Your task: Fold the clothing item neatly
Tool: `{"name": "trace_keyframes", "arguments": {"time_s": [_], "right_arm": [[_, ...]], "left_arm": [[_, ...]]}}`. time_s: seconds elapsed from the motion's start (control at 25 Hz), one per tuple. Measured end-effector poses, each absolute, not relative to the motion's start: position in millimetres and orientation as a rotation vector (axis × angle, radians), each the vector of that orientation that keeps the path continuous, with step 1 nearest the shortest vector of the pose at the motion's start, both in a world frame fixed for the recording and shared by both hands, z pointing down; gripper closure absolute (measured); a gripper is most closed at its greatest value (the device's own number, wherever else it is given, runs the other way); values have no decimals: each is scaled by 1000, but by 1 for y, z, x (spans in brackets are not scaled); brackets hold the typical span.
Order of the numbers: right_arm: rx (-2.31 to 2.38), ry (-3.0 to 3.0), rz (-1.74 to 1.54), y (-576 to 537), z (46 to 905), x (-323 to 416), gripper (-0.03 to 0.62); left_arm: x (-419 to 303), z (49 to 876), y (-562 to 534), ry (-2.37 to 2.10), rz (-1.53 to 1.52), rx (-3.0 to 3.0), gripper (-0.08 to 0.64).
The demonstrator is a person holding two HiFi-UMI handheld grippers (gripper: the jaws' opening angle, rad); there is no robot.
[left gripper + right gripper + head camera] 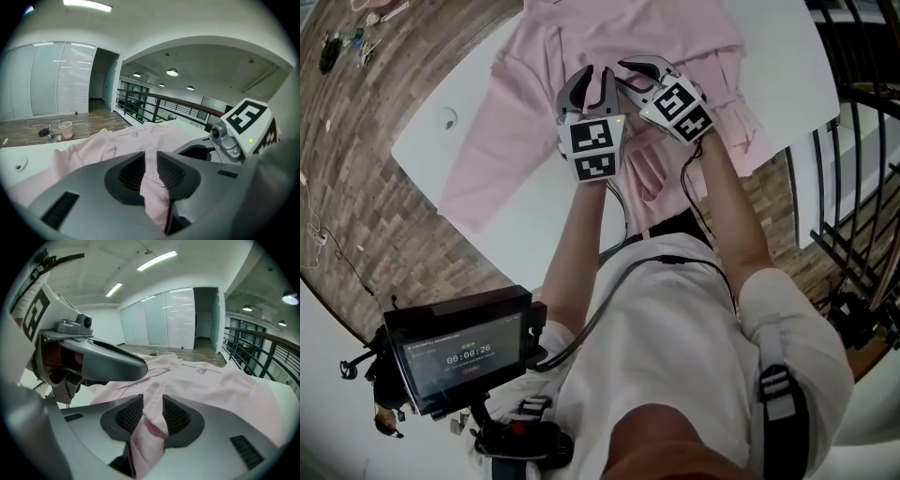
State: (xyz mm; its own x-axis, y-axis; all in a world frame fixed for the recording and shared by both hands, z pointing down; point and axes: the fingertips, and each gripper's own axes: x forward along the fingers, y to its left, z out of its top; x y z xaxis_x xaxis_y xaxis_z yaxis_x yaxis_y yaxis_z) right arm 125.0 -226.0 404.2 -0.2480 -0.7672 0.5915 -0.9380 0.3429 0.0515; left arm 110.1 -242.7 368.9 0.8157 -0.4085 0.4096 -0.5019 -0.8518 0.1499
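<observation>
The step in hand looks like setting a pinched pleat of the pink shirt (pixel 539 108) down at its middle. To do it well, each hand-held gripper should spread wide enough that the cloth drops off both pads. Each should then draw straight back along its own jaws, low and level, so the pleat is not dragged out of line. Pulling both away together would probably keep the crease straight. A snag on the ribbed pads is the main risk.

The left hand-held gripper (pixel 592 80) has its jaws part way apart, and a slack fold of cloth (pixel 153 192) hangs between them, not visibly pinched. The right hand-held gripper (pixel 630 77) stands the same way, with its own fold (pixel 147 439) loose in the gap.

The two sit just beside each other. The shirt lies on the white counter (pixel 534 225), beneath both and spreading ahead of them, its collar end farthest ahead. One sleeve trails outward from the left hand-held gripper, and bunched cloth lies just outside the right one.
</observation>
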Motion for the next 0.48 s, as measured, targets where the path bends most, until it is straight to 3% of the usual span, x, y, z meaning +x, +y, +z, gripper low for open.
{"name": "trace_keyframes", "arguments": {"time_s": [0.08, 0.44, 0.48], "right_arm": [[1452, -2086, 428, -223, 411, 116, 480], [1429, -1918, 359, -215, 431, 117, 482], [1429, -1910, 354, -214, 430, 117, 529]], "left_arm": [[105, 369, -243, -712, 532, 2751, 557], [74, 364, -237, -739, 524, 2749, 557], [71, 362, -235, -741, 521, 2749, 557]]}}
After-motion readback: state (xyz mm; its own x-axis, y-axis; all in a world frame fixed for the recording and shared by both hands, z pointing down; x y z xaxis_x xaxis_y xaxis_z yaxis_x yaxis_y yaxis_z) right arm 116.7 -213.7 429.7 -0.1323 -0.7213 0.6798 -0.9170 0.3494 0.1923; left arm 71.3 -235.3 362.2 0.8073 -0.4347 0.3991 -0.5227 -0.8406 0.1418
